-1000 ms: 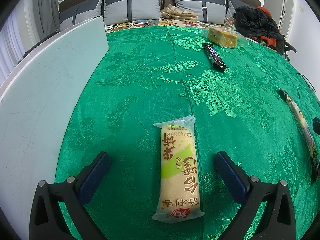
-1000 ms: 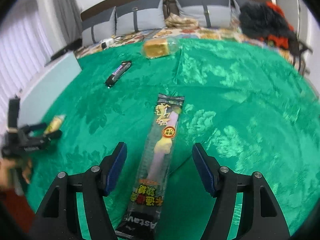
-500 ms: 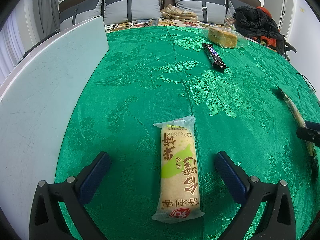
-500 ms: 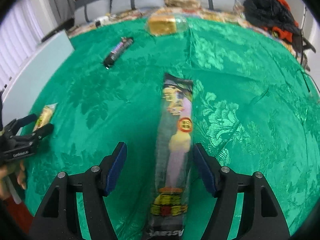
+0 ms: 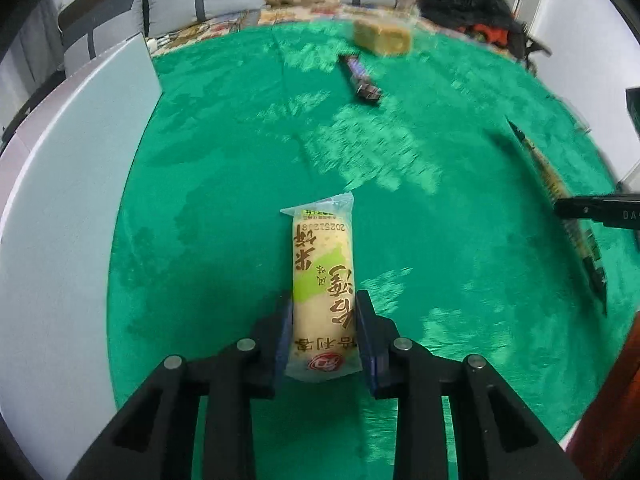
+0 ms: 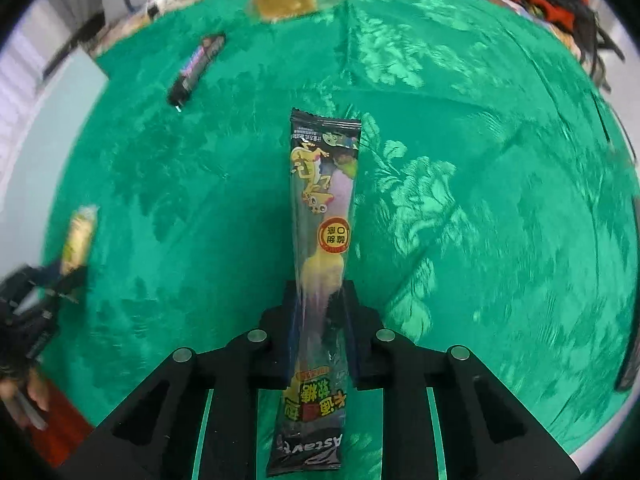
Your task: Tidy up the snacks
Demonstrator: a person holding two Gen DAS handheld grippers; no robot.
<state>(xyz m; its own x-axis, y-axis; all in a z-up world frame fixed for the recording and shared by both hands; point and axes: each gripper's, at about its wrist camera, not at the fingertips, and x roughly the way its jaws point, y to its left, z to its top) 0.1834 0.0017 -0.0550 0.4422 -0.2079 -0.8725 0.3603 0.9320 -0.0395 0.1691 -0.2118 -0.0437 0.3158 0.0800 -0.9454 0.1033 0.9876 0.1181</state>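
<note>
A pale yellow rice cracker pack (image 5: 322, 264) with green and brown print sits lengthwise between the pads of my left gripper (image 5: 324, 300). Its jaws are closing and the pads press on the pack's near half. My right gripper (image 6: 320, 292) is shut on a long dark snack pack (image 6: 324, 184) with a cartoon print, whose far end sticks out ahead over the green cloth (image 6: 460, 160). In the left wrist view that long pack (image 5: 560, 200) shows at the right edge. The right wrist view shows the cracker pack (image 6: 78, 240) at far left, blurred.
A dark chocolate bar (image 5: 362, 80) and a wrapped yellow cake (image 5: 382, 38) lie at the far side of the cloth. A pale board (image 5: 60, 200) borders the cloth on the left. Grey pillows and black clothing (image 5: 460, 4) lie behind.
Both grippers stood open around their packs and have now closed on them. The long dark pack has swung to point straight ahead of the right gripper. Both views have shifted and blurred.
</note>
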